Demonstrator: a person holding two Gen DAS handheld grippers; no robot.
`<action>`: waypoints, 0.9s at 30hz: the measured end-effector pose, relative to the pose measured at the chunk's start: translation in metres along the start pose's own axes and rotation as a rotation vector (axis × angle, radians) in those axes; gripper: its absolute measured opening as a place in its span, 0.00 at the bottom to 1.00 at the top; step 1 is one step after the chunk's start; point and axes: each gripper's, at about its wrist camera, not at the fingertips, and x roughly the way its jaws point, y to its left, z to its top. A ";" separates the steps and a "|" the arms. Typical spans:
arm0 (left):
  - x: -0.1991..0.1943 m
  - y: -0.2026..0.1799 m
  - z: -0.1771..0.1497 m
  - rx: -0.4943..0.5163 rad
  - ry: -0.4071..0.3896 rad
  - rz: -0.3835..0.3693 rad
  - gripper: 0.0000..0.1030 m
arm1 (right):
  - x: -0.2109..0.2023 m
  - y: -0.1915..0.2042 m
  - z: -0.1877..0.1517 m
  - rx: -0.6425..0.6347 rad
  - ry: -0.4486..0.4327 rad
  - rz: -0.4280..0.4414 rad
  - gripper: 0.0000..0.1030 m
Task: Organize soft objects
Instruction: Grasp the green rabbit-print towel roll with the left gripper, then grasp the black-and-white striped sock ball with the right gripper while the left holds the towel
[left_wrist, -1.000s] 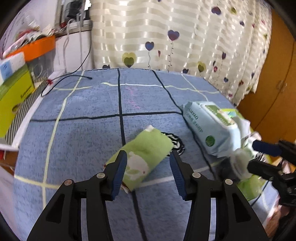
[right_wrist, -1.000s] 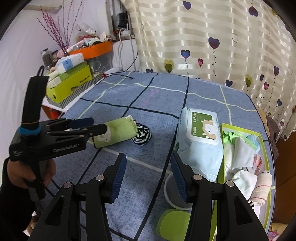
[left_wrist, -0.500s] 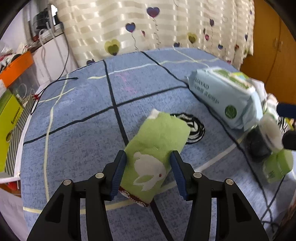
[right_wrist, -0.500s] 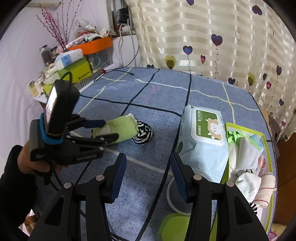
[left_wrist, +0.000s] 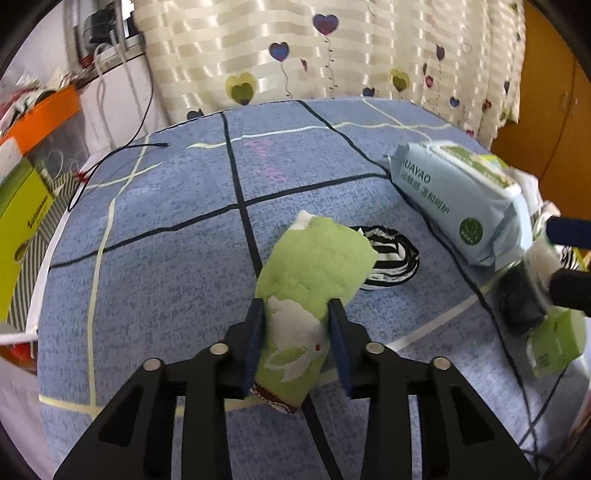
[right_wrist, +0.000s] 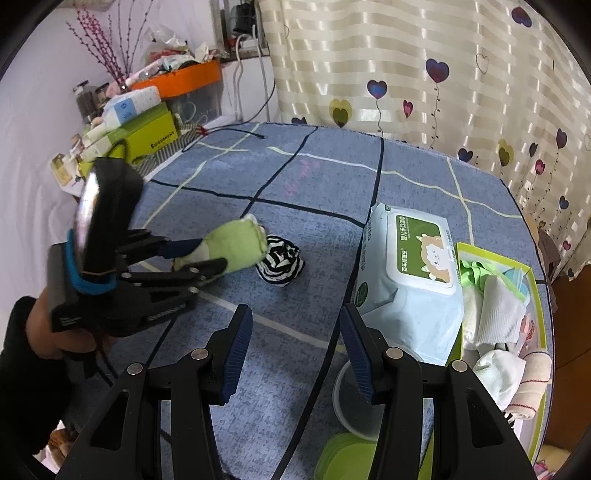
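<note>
Green terry cloth, a rolled sock with a white rabbit on it, is now sitting pinched between the blue pads of the left tool, whose jaws have just been closing on it. A second ago those jaws were standing wide with the green sock lying loose between their tips; now the pads are pressing into both of its sides and the fabric is bulging out ahead of them. The left tool has also come lower and closer to the sock, which is filling more of the left wrist view than before.

From the right wrist view the same sock is showing in the left tool, its far end hanging just beside a black-and-white striped sock that is resting on the blue checked tabletop (whether the green sock's near end is still touching the cloth, I cannot tell).

The right tool is hovering with its jaws wide apart and nothing between them, as it was a second ago. Beyond its right finger a pale blue pack of wet wipes is lying against a green-edged box holding white and pale rolled socks. The striped sock, the pack and the box are lying where they were earlier.
</note>
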 end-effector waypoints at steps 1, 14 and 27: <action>-0.003 0.001 -0.001 -0.017 -0.002 -0.003 0.31 | 0.003 0.001 0.003 -0.005 0.009 -0.007 0.48; -0.056 0.030 -0.019 -0.240 -0.087 -0.097 0.30 | 0.065 0.033 0.050 -0.177 0.163 0.035 0.48; -0.064 0.045 -0.027 -0.309 -0.104 -0.103 0.30 | 0.138 0.028 0.067 -0.154 0.345 0.027 0.48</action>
